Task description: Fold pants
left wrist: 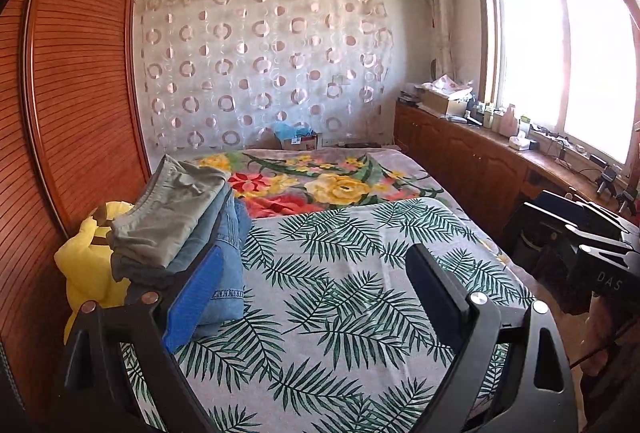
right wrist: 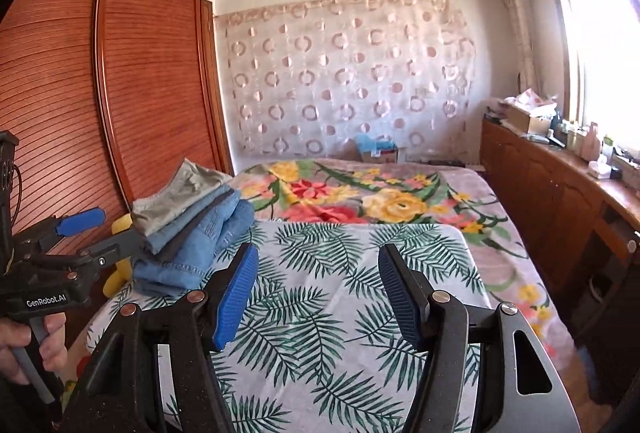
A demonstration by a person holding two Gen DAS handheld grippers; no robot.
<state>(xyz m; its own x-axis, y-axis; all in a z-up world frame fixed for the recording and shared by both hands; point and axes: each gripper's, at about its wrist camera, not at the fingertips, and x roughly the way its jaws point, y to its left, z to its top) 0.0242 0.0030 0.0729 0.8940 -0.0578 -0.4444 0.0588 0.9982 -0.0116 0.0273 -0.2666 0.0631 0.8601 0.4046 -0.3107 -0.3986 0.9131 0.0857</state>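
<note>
A stack of folded pants [left wrist: 192, 233] lies at the left edge of the leaf-print sheet [left wrist: 340, 293], grey pants on top of blue denim ones. It also shows in the right wrist view [right wrist: 192, 233]. My left gripper [left wrist: 316, 253] is open and empty, its left finger right beside the stack. In the right wrist view the left gripper [right wrist: 96, 229] sits at the left, jaws apart by the stack. My right gripper [right wrist: 316, 253] is open and empty over the bare sheet [right wrist: 340, 313]. It shows at the right edge of the left wrist view [left wrist: 580, 229].
A yellow item [left wrist: 88, 265] lies left of the stack against the wooden wardrobe [left wrist: 80, 93]. A floral blanket [left wrist: 340, 181] covers the far half of the bed. A wooden cabinet [left wrist: 480, 161] with clutter runs under the window at the right.
</note>
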